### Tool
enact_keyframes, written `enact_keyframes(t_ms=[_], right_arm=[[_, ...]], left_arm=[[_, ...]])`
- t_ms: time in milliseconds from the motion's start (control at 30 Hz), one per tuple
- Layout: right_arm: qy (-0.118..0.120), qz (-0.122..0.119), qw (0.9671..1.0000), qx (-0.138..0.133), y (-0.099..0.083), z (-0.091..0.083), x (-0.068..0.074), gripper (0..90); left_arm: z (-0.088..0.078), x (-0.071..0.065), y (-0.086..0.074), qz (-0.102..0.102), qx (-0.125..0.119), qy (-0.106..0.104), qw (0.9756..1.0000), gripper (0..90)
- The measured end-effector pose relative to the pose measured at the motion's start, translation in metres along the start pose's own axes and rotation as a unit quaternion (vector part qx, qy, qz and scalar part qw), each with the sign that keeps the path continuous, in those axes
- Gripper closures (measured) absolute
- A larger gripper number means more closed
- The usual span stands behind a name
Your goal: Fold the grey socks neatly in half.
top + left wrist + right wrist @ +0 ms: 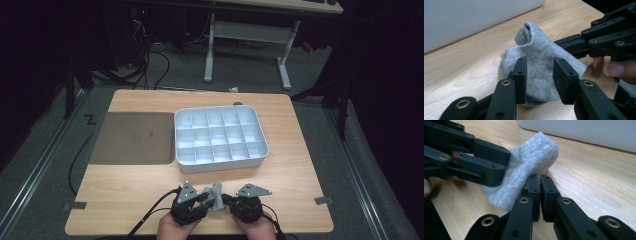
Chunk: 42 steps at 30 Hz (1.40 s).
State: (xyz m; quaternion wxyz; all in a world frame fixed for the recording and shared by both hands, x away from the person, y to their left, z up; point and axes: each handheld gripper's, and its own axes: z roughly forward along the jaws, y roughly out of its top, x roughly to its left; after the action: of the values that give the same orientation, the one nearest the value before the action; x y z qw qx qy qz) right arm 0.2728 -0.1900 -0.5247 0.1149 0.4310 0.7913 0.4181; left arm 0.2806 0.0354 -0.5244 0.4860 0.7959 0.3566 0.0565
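In the high view, a grey sock [214, 196] is seen bunched near the front edge of the wooden table [300, 170], between the left gripper [200, 200] and the right gripper [227, 200], each held by a hand at the bottom of the frame. The sock's long axis is seen running roughly away from the person, its raised end pointed toward the white compartment tray [220, 165], which lies just beyond it beside a dark mat [132, 137]. In the left gripper view, the left gripper [539, 72] is shown with its jaws apart, the sock [536, 50] filling the gap between them, its open cuff standing upward and tilted toward the tray wall [461, 22]; the right gripper [564, 43] is met at the sock's far side, with fingertips [616, 68] behind it. In the right gripper view, the right gripper [539, 178] is shown with its jaws brought nearly together, and whether sock fabric is pinched between them cannot be told; the sock [529, 162] lies just ahead, its rounded end pointed toward the tray [586, 132], and the left gripper [504, 166] is pressed against its left side.
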Motion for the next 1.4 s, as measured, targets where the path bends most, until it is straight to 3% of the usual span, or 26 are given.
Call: enact_keyframes(t_ms=[200,433,667,1000,1400], right_arm=[[0.0,0.0,1.0,0.0,0.0,0.001,0.0,87.7],[-0.002,0.0,1.0,0.002,-0.001,0.0,0.001,87.5],[0.001,0.0,1.0,-0.001,-0.001,-0.003,0.001,87.8],[0.0,-0.004,0.9999,-0.009,0.001,-0.005,0.002,87.8],[-0.003,-0.004,0.9999,-0.016,0.002,-0.007,0.004,87.8]], left_arm=[[-0.017,0.004,-0.002,0.015,-0.03,0.022,0.9992,64.6],[-0.011,0.015,-0.009,0.01,-0.009,0.022,0.9997,73.9],[-0.006,0.016,-0.009,-0.001,-0.002,0.001,1.0,86.9],[0.0,0.005,-0.01,0.02,0.01,0.005,0.9997,88.2],[0.014,-0.017,-0.006,0.047,0.017,0.027,0.9984,87.9]])
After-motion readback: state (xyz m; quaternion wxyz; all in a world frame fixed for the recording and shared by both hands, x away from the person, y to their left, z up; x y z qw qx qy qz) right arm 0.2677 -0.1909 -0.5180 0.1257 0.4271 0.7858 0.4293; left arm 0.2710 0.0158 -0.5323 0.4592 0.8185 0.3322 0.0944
